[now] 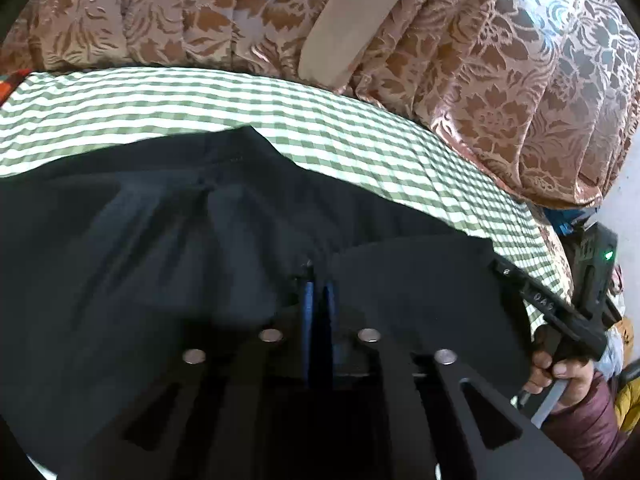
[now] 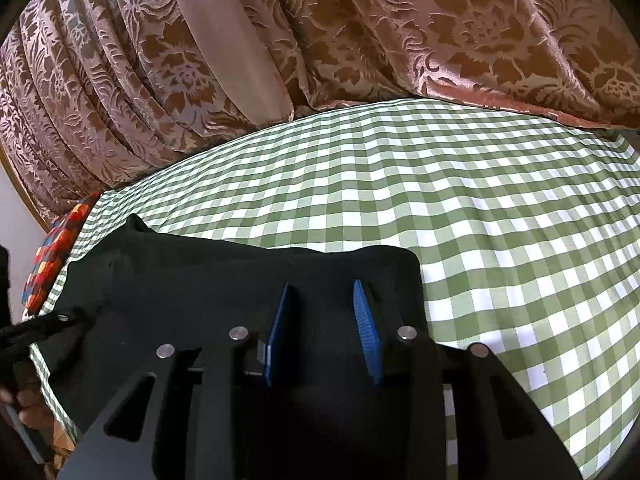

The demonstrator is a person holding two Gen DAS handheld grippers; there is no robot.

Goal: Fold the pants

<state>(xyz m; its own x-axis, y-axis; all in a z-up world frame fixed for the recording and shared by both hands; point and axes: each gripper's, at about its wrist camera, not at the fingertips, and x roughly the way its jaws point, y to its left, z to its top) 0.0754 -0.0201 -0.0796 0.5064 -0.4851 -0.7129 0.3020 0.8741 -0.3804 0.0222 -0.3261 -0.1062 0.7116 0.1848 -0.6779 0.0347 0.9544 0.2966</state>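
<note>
Left hand-held gripper [image 1: 319, 280] pads buried in pants [image 1: 140, 240] folds.

The pants [image 2: 224, 276] are matt black cloth, smooth with soft creases. The checked sheet [image 2: 480, 208] is flat woven cotton-like cloth. The curtain [image 2: 460, 32] has glossy raised flowers. The gripper pads [image 2: 364, 320] are ribbed blue plastic.

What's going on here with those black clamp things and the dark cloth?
A person is folding dark pants spread on a green-and-white checked cloth, a two-finger gripper in each hand. The left gripper has its blue pads nearly together over the fabric. The right gripper hangs over the pants with its jaws apart, gripping nothing.
</note>
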